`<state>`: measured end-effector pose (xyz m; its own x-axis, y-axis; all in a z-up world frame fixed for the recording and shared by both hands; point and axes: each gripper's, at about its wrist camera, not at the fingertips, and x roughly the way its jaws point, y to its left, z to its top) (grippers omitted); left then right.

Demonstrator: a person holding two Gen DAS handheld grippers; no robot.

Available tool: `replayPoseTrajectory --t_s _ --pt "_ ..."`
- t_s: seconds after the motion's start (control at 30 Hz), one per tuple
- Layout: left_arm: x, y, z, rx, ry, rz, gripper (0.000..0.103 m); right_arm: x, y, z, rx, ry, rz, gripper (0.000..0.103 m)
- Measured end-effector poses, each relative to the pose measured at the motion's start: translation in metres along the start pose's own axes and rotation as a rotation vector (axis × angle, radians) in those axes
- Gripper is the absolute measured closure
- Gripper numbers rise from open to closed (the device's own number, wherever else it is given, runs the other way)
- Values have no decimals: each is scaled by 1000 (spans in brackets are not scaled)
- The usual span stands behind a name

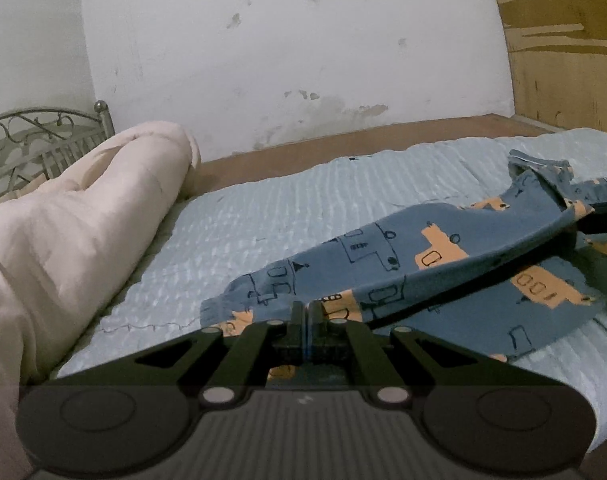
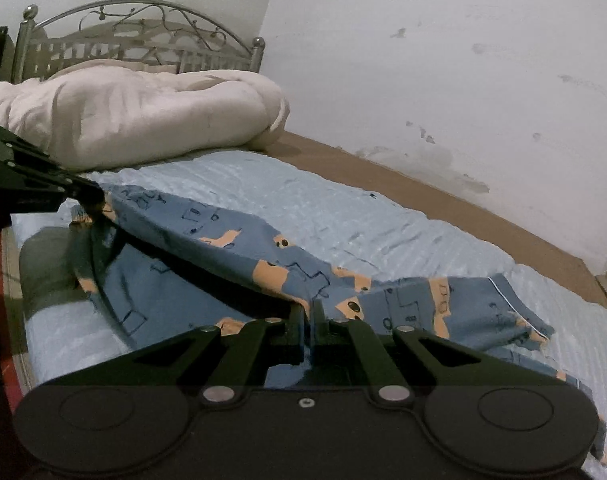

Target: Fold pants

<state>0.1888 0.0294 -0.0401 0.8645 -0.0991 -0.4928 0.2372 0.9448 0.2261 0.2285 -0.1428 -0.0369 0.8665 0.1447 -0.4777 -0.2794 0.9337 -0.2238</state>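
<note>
Blue pants (image 1: 419,256) printed with orange and dark vehicle shapes lie on the light blue bed sheet (image 1: 287,204). One leg is lifted and stretched between the two grippers, above the lower layer. My left gripper (image 1: 306,306) is shut on the fabric at the cuff end. My right gripper (image 2: 308,308) is shut on the pants (image 2: 239,248) nearer the waist end. In the right wrist view the left gripper (image 2: 97,200) shows at the far left, pinching the cloth. The right gripper's dark body shows faintly at the right edge of the left wrist view.
A rolled pinkish comforter (image 2: 135,112) lies at the head of the bed, before a metal headboard (image 2: 143,40). A stained white wall (image 1: 303,52) runs along the far side, with a brown bed edge (image 1: 343,140) below it. A wooden panel (image 1: 567,40) stands at the right.
</note>
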Motion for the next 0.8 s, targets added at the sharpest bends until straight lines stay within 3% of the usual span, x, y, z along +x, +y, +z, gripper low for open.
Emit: replayPoseTrajectory --t_s 0.3,0.8 --pt "-7 -6 -14 46 12 -36 103 -19 4 -14 -51 1 -24 103" --pt "-7 -5 -31 6 66 -61 103 -18 14 -46 -1 62 -18 103"
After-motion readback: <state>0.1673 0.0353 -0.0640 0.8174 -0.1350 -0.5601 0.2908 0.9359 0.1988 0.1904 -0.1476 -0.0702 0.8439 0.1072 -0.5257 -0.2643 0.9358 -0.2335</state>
